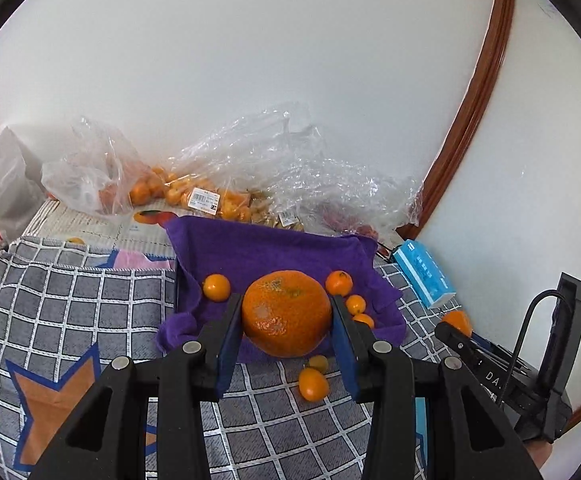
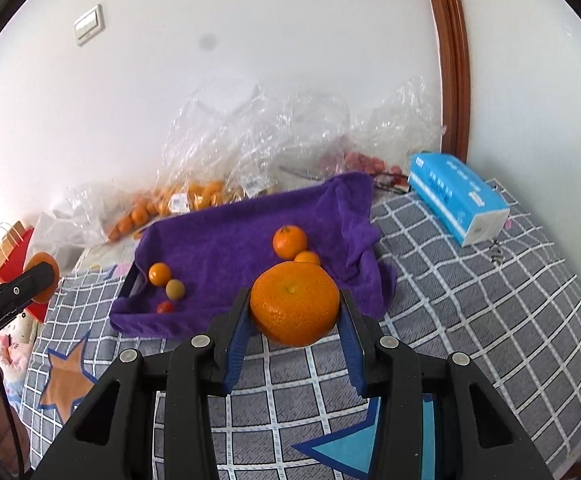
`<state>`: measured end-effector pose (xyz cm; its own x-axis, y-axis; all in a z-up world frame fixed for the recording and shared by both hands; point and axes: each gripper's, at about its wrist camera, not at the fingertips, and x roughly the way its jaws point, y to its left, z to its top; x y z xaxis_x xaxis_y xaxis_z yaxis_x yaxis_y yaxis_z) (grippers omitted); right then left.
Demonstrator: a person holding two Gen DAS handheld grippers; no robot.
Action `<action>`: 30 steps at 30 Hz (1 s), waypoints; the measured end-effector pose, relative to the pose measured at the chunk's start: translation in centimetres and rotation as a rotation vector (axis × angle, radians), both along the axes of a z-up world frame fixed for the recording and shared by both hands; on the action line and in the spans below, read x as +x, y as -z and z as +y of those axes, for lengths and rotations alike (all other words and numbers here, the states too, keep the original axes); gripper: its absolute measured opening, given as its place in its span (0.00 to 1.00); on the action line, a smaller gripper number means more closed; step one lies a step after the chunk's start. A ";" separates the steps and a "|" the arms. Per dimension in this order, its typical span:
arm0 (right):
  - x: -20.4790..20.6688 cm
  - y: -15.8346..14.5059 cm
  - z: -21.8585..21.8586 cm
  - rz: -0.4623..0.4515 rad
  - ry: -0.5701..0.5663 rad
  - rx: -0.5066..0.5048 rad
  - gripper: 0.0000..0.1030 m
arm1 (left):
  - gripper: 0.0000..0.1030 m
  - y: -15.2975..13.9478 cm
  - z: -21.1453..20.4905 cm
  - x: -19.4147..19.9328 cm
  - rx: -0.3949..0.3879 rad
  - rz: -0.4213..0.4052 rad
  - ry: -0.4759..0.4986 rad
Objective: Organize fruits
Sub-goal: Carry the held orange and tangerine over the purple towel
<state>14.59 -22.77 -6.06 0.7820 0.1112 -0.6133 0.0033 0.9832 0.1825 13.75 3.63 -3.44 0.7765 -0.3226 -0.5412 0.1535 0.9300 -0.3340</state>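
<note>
My left gripper [image 1: 286,312] is shut on a large orange [image 1: 286,312] with pale blotches, held above the near edge of a tray lined with a purple towel [image 1: 266,250]. My right gripper [image 2: 295,308] is shut on another large orange [image 2: 294,307], held just before the same purple towel [image 2: 226,240]. Small oranges [image 2: 289,242] and kumquats [image 2: 159,273] lie on the towel. Two kumquats [image 1: 313,384] lie on the checked cloth in front of the tray. The right gripper [image 1: 456,326] shows at the right of the left wrist view, and the left gripper [image 2: 42,276] at the left of the right wrist view.
Clear plastic bags of small oranges [image 1: 194,196] and red fruit [image 2: 364,162] lie against the white wall behind the tray. A blue tissue pack [image 2: 458,196] lies to the right of it. A grey checked cloth [image 2: 470,300] covers the surface. A wooden door frame [image 2: 450,60] rises at right.
</note>
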 end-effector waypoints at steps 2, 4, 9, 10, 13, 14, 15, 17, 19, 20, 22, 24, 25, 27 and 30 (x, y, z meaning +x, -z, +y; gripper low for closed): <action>0.0 -0.4 -0.1 -0.002 0.001 0.004 0.40 | 0.39 -0.4 0.1 -0.1 0.002 -0.001 -0.005; 0.2 -0.8 -0.2 -0.003 -0.003 0.020 0.40 | 0.39 -0.6 0.2 -0.1 0.006 0.001 -0.013; 0.3 -1.2 0.0 -0.009 -0.001 0.008 0.40 | 0.39 -0.9 0.4 0.0 0.006 0.001 -0.015; 0.4 -1.3 0.1 -0.012 -0.001 0.005 0.40 | 0.39 -1.0 0.4 0.1 0.007 0.001 -0.012; 0.6 -1.8 0.1 -0.023 -0.001 0.003 0.40 | 0.39 -1.2 0.4 0.2 0.018 -0.002 -0.016; 0.7 -1.9 0.2 -0.024 0.001 0.002 0.40 | 0.39 -1.2 0.4 0.3 0.018 -0.004 -0.018; 0.9 -2.0 0.2 -0.026 0.001 0.003 0.40 | 0.39 -1.1 0.5 0.4 0.016 -0.004 -0.020; 1.2 -2.1 0.3 -0.030 -0.004 0.006 0.40 | 0.39 -1.0 0.7 0.7 0.009 0.000 -0.024; 1.5 -2.2 0.5 -0.031 -0.006 0.003 0.40 | 0.39 -0.8 0.9 1.1 0.005 0.007 -0.027; 1.7 -2.2 0.6 -0.030 -0.010 0.003 0.40 | 0.39 -0.8 1.0 1.4 0.004 0.010 -0.029; 2.2 -2.1 0.8 -0.025 -0.018 0.000 0.40 | 0.39 -0.6 1.1 1.8 -0.002 0.016 -0.030; 2.7 -2.1 1.0 -0.024 -0.021 -0.009 0.40 | 0.39 -0.5 1.2 2.3 -0.001 0.006 -0.026; 2.8 -2.1 1.0 -0.028 -0.025 -0.007 0.40 | 0.39 -0.5 1.3 2.5 0.003 0.007 -0.027; 3.1 -2.2 1.0 -0.035 -0.030 -0.003 0.40 | 0.39 -0.5 1.3 2.8 0.008 0.007 -0.027; 3.8 -2.2 1.0 -0.036 -0.029 -0.002 0.40 | 0.39 -0.5 1.3 3.6 0.003 0.012 -0.024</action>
